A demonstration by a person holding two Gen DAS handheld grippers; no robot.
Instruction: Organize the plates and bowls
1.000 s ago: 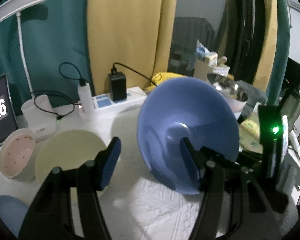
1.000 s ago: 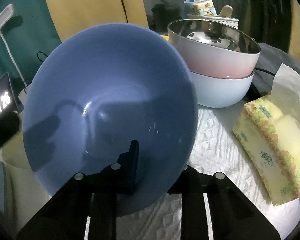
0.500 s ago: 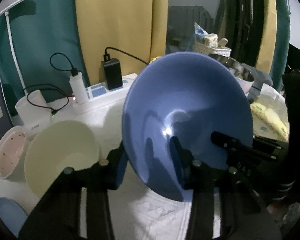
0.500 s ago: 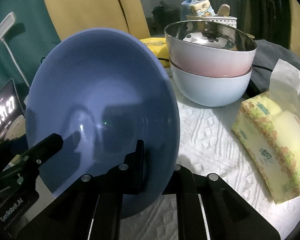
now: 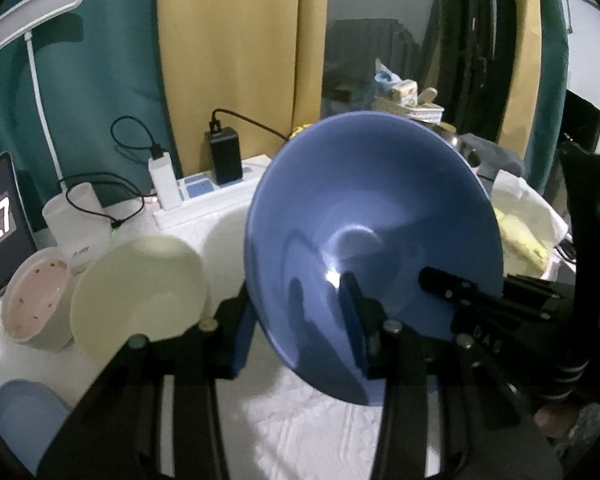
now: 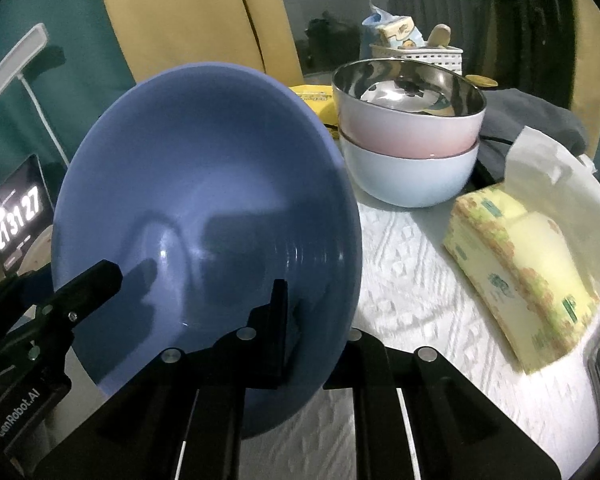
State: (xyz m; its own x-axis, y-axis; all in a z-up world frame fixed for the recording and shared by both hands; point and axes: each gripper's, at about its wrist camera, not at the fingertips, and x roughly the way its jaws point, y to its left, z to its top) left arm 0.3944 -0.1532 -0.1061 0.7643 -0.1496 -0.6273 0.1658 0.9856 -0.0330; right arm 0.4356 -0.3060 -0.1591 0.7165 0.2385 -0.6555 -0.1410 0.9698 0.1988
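Observation:
A large blue bowl (image 5: 372, 216) hangs tilted on its edge above the white cloth, held from both sides. My left gripper (image 5: 298, 316) is shut on its lower left rim, with one finger inside the bowl and the other behind the wall. My right gripper (image 6: 312, 332) is shut on the lower right rim (image 6: 332, 360) in the same way. One finger (image 5: 440, 280) of the right gripper shows inside the bowl in the left wrist view. A cream bowl (image 5: 140, 292) leans on a pink speckled bowl (image 5: 34, 296) to the left.
A steel-lined pink bowl (image 6: 410, 120) sits nested in a pale blue bowl (image 6: 412, 176) behind on the right, beside a yellow tissue pack (image 6: 516, 272). A power strip (image 5: 204, 196), a white cup (image 5: 76, 220) and a clock screen (image 5: 0, 220) line the back left. A small blue dish (image 5: 24, 412) lies near left.
My left gripper's jaws have come together on the blue bowl's rim, and the bowl now fills more of its view. The right gripper has kept its grip.

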